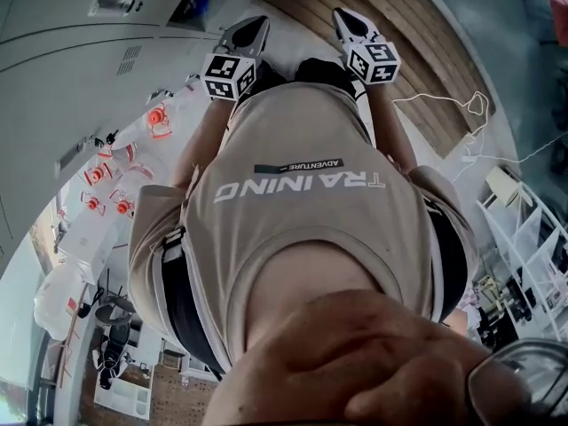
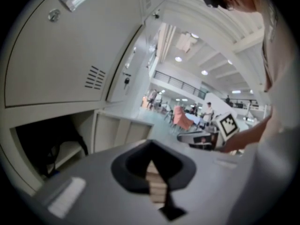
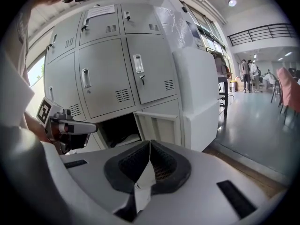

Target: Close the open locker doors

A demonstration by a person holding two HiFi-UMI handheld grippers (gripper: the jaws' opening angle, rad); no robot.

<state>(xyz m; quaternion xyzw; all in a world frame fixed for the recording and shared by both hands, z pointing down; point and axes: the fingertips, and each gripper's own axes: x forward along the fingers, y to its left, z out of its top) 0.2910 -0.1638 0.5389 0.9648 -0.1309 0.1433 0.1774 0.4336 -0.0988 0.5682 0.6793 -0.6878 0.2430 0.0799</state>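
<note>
Grey lockers (image 3: pixel 105 74) fill the wall ahead of me. One bottom locker (image 3: pixel 117 130) stands open, dark inside, with its door (image 3: pixel 158 127) swung out to the right. In the left gripper view the same open compartment (image 2: pixel 49 146) and door (image 2: pixel 119 132) are at lower left. My left gripper (image 2: pixel 151 165) is shut on nothing, a short way from the opening. My right gripper (image 3: pixel 150 161) is also shut and empty. Both are held out side by side in the head view, the left gripper (image 1: pixel 253 29) and the right gripper (image 1: pixel 348 20), above the person's beige shirt.
A tall white wrapped block (image 3: pixel 197 97) stands right of the open door. A wooden floor strip (image 1: pixel 417 51) runs along the lockers, with a white cable (image 1: pixel 466 118) on it. Plastic-wrapped items with orange parts (image 1: pixel 115 176) and shelving (image 1: pixel 532 238) lie behind. People and tables (image 2: pixel 187 116) are far off.
</note>
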